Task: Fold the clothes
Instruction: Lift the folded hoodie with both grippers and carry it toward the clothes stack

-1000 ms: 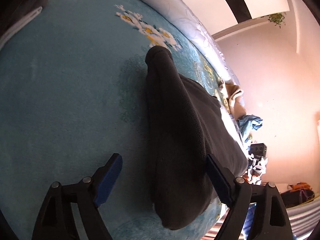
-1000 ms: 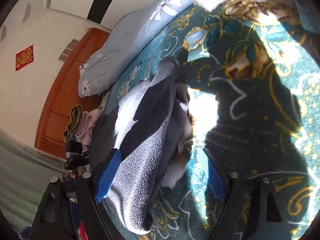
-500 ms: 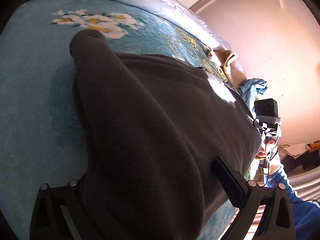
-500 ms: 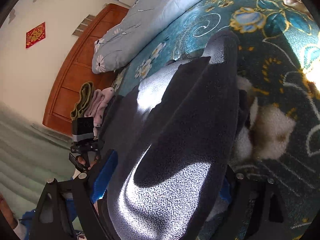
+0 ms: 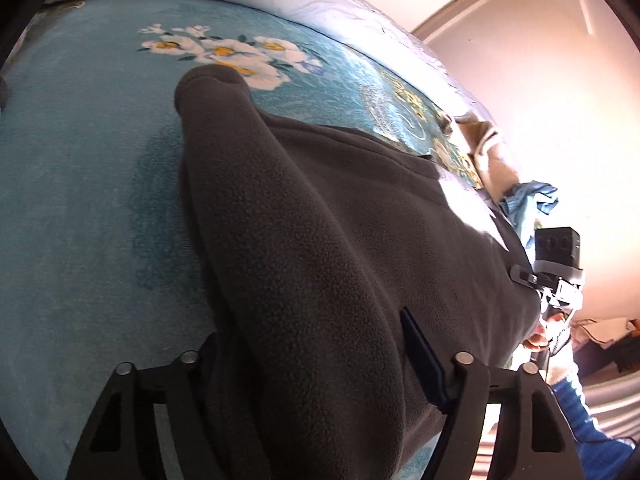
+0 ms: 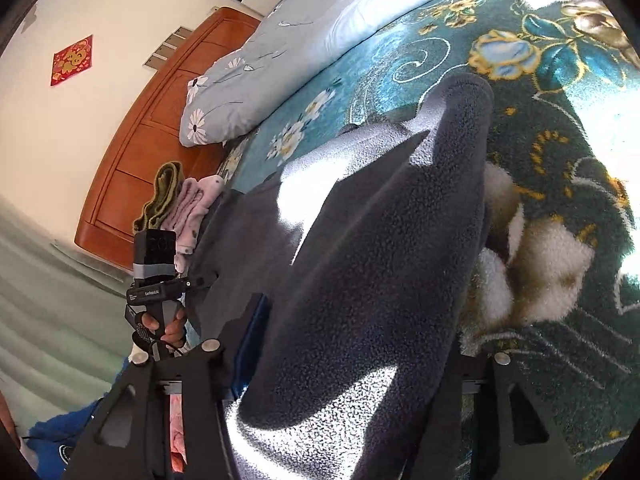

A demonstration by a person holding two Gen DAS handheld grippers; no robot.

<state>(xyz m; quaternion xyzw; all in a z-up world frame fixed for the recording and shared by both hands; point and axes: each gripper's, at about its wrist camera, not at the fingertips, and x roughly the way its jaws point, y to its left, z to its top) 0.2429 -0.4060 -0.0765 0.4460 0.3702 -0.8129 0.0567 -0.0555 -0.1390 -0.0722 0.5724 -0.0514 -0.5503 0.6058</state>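
One dark grey fleece garment (image 5: 320, 248) lay on a teal floral blanket (image 5: 80, 200), each of two grippers pinching a fold: left gripper (image 5: 316, 364), right gripper (image 6: 352, 364). A half-second earlier, the views were nearly the same. One red wall decoration (image 6: 72, 60) bore unreadable gold writing.

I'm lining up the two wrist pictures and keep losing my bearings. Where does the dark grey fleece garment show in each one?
Left wrist: grey fleece garment fills centre and lower right, running between the left gripper's fingers.
Right wrist: same garment fills the centre, sunlit patches, between the right gripper's fingers.
Shared landmark: teal flowered blanket.
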